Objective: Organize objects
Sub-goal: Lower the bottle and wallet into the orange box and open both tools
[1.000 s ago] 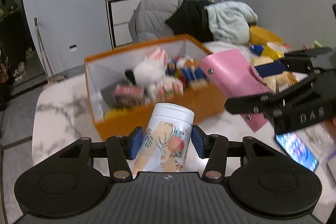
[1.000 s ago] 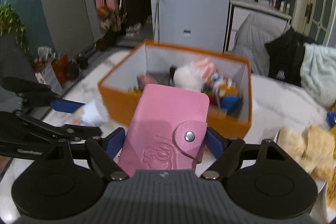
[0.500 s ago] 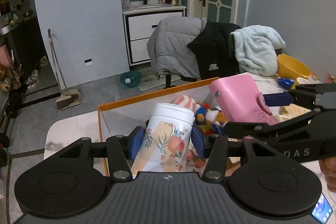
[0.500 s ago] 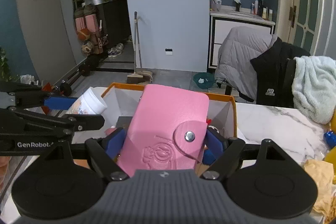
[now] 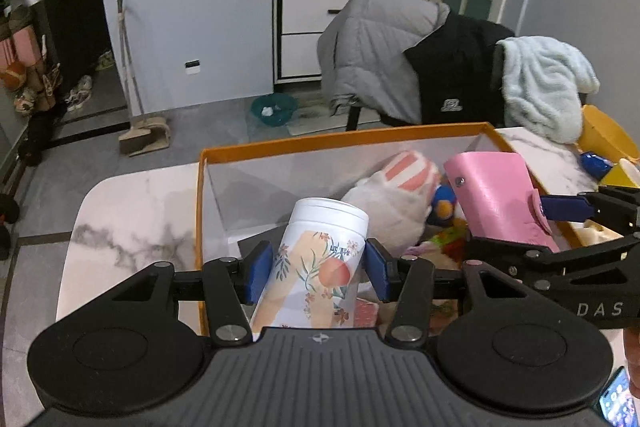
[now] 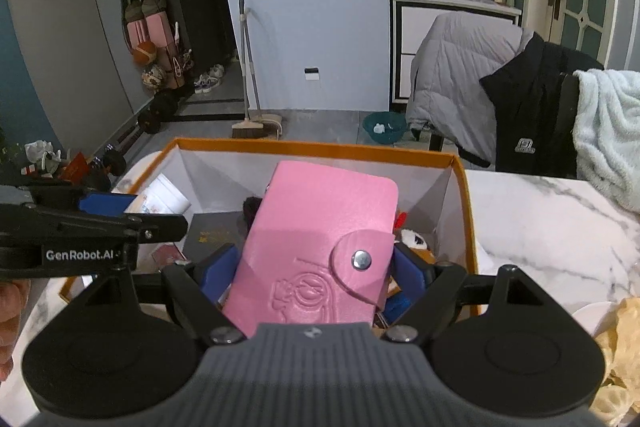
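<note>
My left gripper (image 5: 318,273) is shut on a white floral bottle (image 5: 316,267) and holds it over the left part of the orange box (image 5: 340,143). My right gripper (image 6: 316,273) is shut on a pink wallet (image 6: 320,251) with a snap flap and holds it over the middle of the orange box (image 6: 312,147). In the left wrist view the wallet (image 5: 496,199) hangs to the right of the bottle. The box holds a white plush toy (image 5: 396,203) and several small items.
The box stands on a white marble table (image 5: 132,211). A chair with a grey jacket (image 5: 376,51), black jacket and light blue towel (image 5: 544,83) stands behind. Yellow containers (image 5: 608,139) lie at the right. A phone (image 5: 618,403) lies at the lower right.
Both grippers have moved forward and down over the box, with the bottle and the wallet still held. The box interior is now right below them.
</note>
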`<action>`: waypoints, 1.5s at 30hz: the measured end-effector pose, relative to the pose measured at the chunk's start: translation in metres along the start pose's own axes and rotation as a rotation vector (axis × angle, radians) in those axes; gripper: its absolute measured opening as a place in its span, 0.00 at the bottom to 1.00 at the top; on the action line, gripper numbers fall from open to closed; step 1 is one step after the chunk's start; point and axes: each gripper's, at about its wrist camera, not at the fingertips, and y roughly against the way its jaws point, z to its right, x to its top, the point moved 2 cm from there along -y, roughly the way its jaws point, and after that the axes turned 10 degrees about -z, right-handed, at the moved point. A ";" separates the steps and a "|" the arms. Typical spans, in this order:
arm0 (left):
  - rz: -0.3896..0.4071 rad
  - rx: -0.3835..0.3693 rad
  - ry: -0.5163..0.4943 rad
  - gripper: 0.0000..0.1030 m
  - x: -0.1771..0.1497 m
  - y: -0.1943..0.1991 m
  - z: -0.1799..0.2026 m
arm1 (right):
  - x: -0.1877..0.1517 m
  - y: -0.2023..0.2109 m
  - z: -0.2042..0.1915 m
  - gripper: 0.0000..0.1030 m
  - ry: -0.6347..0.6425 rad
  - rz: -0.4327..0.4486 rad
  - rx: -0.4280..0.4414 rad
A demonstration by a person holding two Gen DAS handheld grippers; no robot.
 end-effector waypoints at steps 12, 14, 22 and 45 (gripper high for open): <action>-0.027 0.029 0.007 0.57 0.001 -0.023 0.007 | -0.010 -0.034 -0.003 0.80 0.022 -0.051 -0.022; -0.024 0.040 -0.001 0.56 0.002 -0.024 0.008 | -0.012 -0.039 -0.004 0.80 0.028 -0.056 -0.028; -0.008 0.069 -0.003 0.61 0.004 -0.025 0.005 | -0.013 -0.040 -0.007 0.81 0.023 -0.034 -0.052; 0.044 0.015 -0.006 0.65 -0.010 0.008 -0.010 | -0.020 -0.010 0.012 0.26 0.043 -0.129 0.001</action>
